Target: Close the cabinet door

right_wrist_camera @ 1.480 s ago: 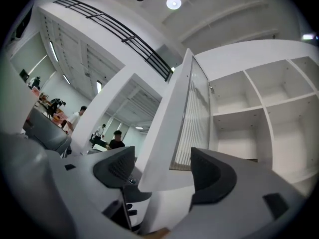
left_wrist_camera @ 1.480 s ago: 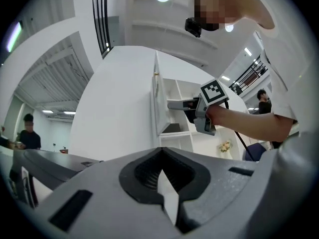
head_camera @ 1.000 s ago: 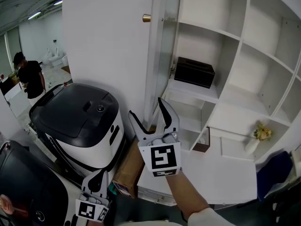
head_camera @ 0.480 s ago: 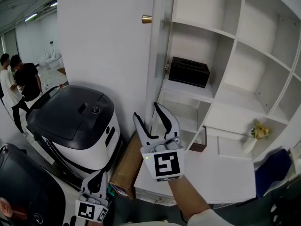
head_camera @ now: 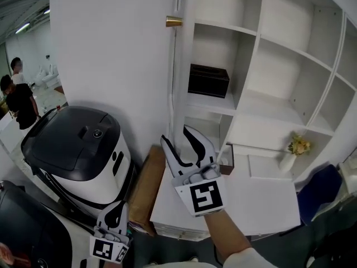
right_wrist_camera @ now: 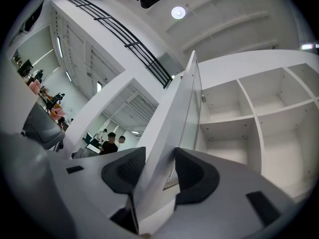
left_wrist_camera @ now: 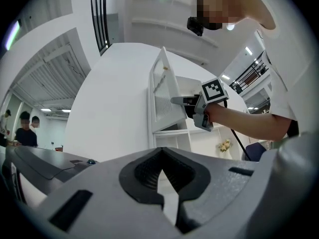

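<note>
1 cabinet door (left_wrist_camera: 163, 96), white w/ ribbed panel, swung out from the cabinet (head_camera: 290, 66), seen nearly edge-on from the head. 1 brass knob (head_camera: 173, 21) high on its outer face.

2 grippers. R gripper (head_camera: 175, 133): jaws have just been closing, now narrow, straddling the door's free edge low down, pads touching both faces. L gripper (head_camera: 115, 208): low, bottom left, jaws together, nothing btwn, well apart from the door.

Shelves: 1 black box (head_camera: 208, 80) at left end of a mid shelf; 1 vase w/ flowers (head_camera: 294, 151) at right end of a low shelf.

Outer side of door: white wall (head_camera: 111, 54), 1 black-topped machine (head_camera: 72, 144), 1 cardboard box (head_camera: 146, 183) just beside the cabinet's foot. 2 people (head_camera: 19, 96) far left.

Btwn door's inner face and shelf fronts: open room.
</note>
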Action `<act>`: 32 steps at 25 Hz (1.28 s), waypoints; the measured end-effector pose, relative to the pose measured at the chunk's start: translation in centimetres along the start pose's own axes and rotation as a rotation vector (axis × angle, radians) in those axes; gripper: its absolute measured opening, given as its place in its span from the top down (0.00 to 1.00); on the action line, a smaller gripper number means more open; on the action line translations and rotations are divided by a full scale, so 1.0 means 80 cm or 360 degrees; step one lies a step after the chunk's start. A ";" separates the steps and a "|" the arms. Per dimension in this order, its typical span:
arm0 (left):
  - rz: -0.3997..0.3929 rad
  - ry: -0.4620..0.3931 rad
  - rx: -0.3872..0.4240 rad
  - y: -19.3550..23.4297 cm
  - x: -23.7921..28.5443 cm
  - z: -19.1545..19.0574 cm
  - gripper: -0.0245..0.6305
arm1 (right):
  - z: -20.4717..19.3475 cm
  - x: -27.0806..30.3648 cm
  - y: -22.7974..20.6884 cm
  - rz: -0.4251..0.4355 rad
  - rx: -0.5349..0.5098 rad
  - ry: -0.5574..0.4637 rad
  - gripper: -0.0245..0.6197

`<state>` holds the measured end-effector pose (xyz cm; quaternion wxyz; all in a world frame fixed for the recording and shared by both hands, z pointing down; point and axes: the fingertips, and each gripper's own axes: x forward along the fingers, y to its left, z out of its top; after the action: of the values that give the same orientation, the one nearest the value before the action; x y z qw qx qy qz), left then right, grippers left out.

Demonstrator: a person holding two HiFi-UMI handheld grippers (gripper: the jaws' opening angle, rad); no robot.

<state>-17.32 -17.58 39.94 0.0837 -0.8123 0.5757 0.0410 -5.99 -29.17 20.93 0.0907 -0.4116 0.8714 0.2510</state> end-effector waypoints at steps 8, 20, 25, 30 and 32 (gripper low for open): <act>-0.0046 0.0009 0.0002 -0.023 0.016 -0.001 0.96 | -0.014 -0.031 -0.053 -0.0095 0.0035 0.0053 0.74; -0.0095 0.0021 0.0014 -0.053 0.044 -0.003 0.96 | -0.037 -0.054 -0.121 -0.0186 0.0110 0.0087 0.81; -0.0091 0.0026 0.0014 -0.061 0.054 -0.004 0.96 | -0.043 -0.059 -0.139 -0.0193 0.0118 0.0088 0.81; -0.0091 0.0032 0.0010 -0.065 0.062 -0.009 0.96 | -0.053 -0.060 -0.160 -0.0211 0.0115 0.0106 0.80; -0.0093 0.0033 0.0009 -0.067 0.067 -0.011 0.96 | -0.059 -0.061 -0.170 -0.0227 0.0114 0.0119 0.80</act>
<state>-10.51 -20.96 40.43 0.0813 -0.8290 0.5526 0.0283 7.77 -35.59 21.80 0.0904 -0.4781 0.8511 0.1971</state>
